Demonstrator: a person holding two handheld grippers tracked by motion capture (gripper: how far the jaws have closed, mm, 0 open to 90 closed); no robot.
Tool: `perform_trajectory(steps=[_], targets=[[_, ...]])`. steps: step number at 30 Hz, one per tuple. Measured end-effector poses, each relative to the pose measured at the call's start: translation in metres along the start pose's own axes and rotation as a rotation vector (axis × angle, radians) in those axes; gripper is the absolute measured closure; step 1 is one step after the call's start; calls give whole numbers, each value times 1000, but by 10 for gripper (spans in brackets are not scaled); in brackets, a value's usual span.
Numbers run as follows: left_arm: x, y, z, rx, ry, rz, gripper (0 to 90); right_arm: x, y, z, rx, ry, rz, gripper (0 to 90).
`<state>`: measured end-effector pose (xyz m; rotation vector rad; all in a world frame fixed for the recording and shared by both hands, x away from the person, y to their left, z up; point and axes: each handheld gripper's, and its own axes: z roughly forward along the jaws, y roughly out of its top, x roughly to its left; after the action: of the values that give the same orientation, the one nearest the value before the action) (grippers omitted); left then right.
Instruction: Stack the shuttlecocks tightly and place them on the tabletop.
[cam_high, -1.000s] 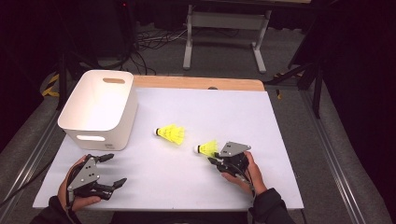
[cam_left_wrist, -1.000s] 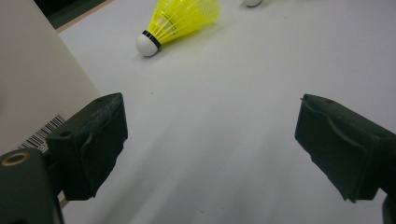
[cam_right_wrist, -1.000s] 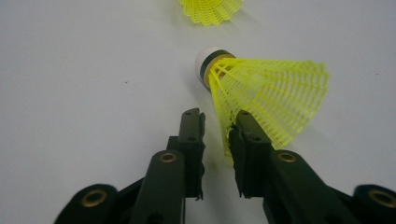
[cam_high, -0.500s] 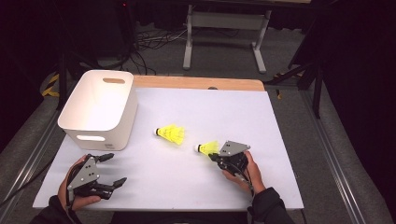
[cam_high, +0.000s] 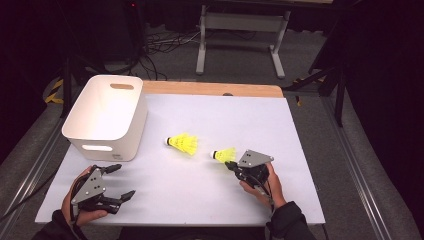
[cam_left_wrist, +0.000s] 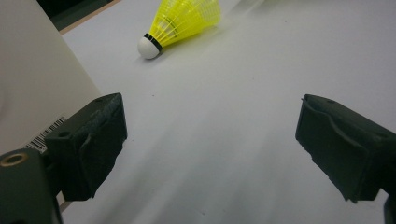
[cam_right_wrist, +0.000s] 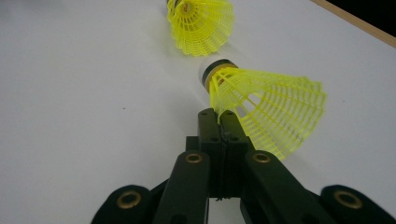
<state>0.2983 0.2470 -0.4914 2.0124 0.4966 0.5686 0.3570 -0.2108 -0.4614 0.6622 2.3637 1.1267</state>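
Right gripper (cam_right_wrist: 220, 113) jaws have just been closing and now pinch the skirt edge of the near shuttlecock (cam_right_wrist: 268, 109) at table centre-right. Grasp looks made; lift toward the white bin (cam_high: 107, 112) far-left seems next. Left gripper (cam_left_wrist: 210, 140) gapes wide, idle.

Bin (cam_high: 107, 117) at table's (cam_high: 260, 125) left, two shuttlecocks (cam_high: 184, 143) side by side to its right.

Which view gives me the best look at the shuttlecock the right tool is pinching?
The right gripper view: the pinched shuttlecock is close, its skirt edge between the shut right tool. The high view shows it small. The left gripper view shows the other shuttlecock.
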Motion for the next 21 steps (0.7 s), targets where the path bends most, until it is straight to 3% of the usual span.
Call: perform_trajectory(steps=[5,10,21], targets=[[1,0,0,-1,1,-5,94,0,1,1,-16,2,15,900],[0,0,0,-1,1,-3,94,6,6,7,-18,10,-3,900],[1,-1,0,2,2,-6,94,6,13,12,-29,2,-6,900]])
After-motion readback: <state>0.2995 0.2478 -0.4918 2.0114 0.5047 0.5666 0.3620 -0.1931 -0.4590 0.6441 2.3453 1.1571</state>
